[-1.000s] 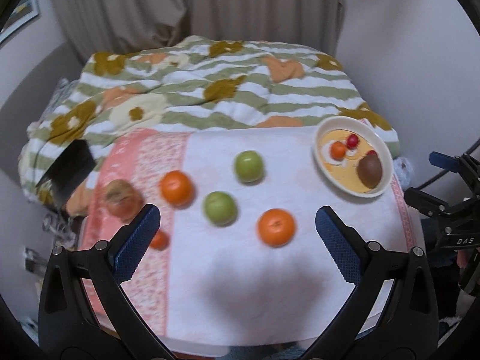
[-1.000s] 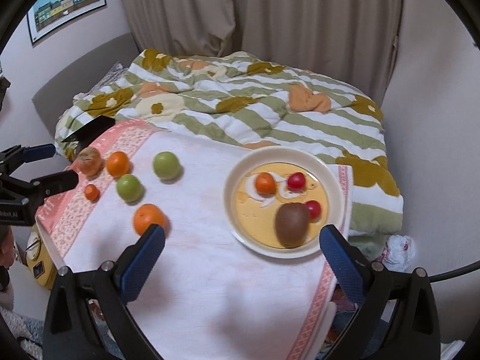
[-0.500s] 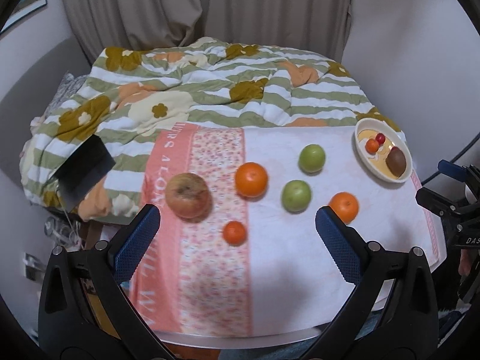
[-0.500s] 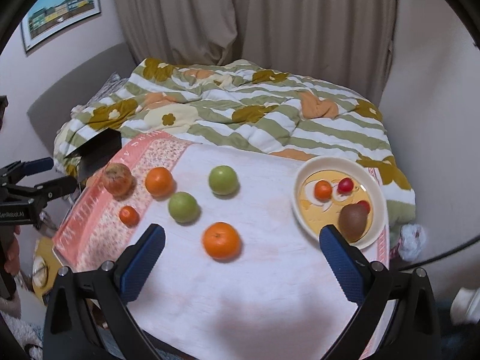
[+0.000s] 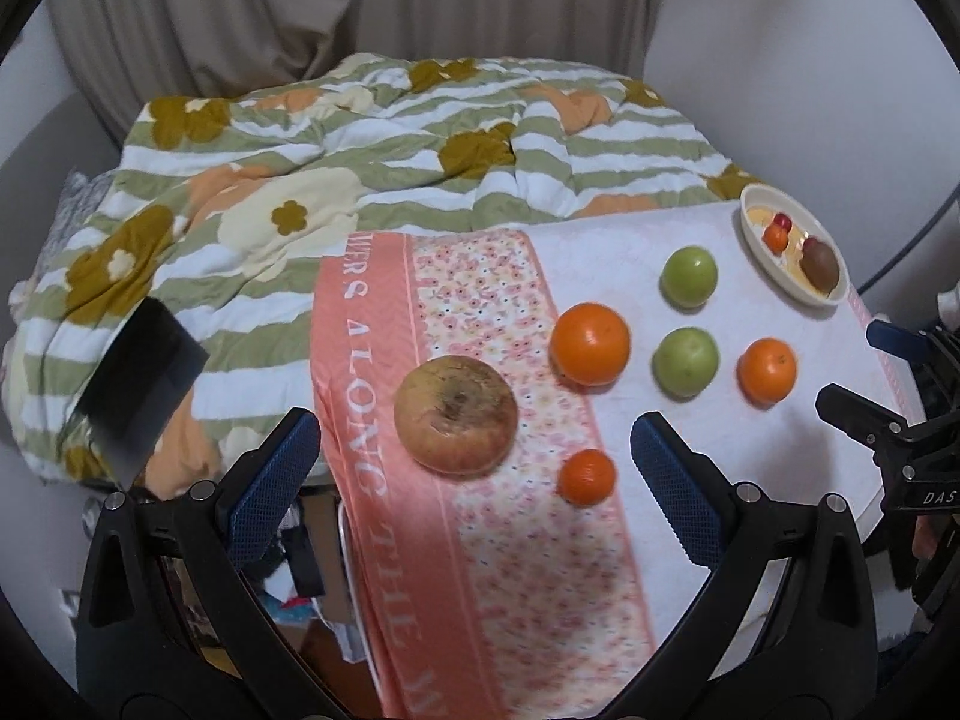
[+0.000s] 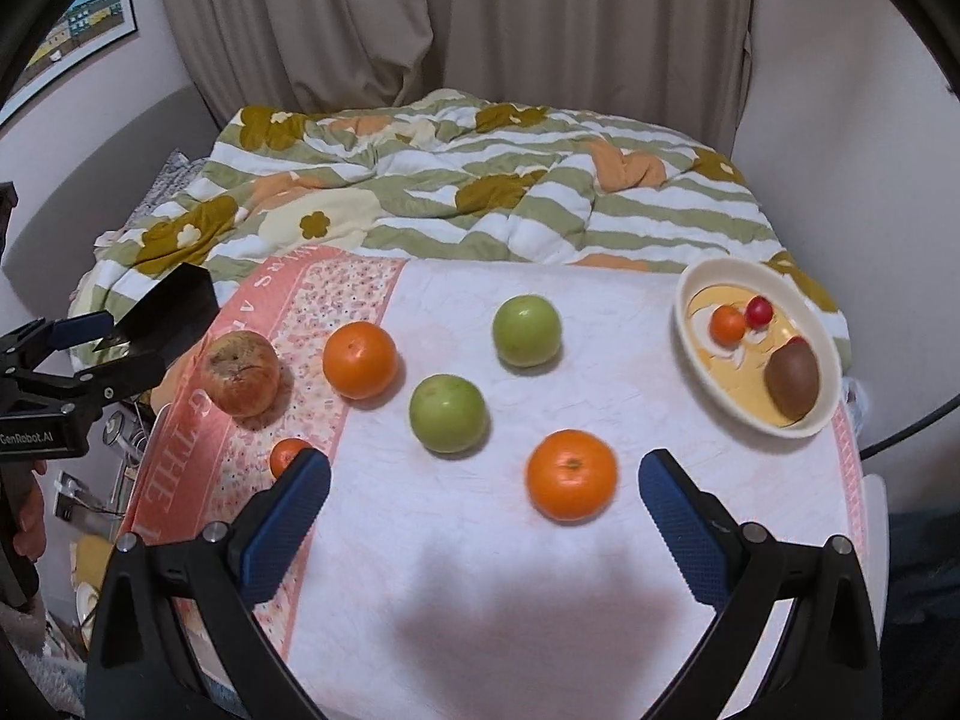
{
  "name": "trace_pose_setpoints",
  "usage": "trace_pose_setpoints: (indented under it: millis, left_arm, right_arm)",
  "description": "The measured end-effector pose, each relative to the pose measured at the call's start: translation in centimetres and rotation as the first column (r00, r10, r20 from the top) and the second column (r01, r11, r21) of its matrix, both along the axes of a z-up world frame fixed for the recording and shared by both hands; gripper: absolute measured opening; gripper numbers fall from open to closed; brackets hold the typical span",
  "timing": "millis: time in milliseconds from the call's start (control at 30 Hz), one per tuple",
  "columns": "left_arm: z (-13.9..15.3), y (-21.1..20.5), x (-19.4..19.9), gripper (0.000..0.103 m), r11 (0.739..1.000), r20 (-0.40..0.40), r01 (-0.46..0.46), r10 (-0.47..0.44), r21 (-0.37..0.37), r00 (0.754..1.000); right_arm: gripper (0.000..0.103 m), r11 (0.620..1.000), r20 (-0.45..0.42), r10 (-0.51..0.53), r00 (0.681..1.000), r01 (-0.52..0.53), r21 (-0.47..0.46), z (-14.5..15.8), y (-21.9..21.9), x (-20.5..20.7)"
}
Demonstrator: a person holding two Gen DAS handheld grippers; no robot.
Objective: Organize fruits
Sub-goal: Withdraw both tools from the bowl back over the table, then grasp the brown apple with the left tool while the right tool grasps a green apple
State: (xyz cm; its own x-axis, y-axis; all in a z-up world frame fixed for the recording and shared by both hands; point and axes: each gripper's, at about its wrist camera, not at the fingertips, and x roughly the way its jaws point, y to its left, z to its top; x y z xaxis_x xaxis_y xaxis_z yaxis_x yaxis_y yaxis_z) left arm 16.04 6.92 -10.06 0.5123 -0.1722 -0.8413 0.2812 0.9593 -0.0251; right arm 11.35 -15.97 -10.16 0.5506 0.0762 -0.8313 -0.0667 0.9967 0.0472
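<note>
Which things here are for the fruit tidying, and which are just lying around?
For the job: apple, oranges, small orange, green fruits, bowl, kiwi.

Just lying about: blanket, cloth, black box, curtain, picture.

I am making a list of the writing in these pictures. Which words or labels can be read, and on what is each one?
"GenRobot.AI": on the left gripper body.
"DAS", cut off: on the right gripper body.
"A LONG", then "THE": on the cloth pink border; its other letters are cut off or hidden.
Wall picture: no writing readable.
</note>
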Motion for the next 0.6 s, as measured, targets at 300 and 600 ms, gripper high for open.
trace_pose_setpoints:
  millis: [300, 600]
  left_arm:
    - [-4.4, -0.7, 2.2, 0.103, 0.997, -0.034, 0.074, -0.074, -0.001, 0.997]
    - [-7.2, -1.7, 3.3, 0.100, 0.996, -0.014, 0.063, -0.062, 0.060, 0.998]
  right_arm:
    - [0.102, 0.998, 0.005, 0.039, 0.999, -0.038, -0.052, -3.1, 2.5, 1.9]
    - [0.099, 0.992, 0.005, 0.107, 0.994, -0.107, -0.068, -6.0, 3.1, 3.9]
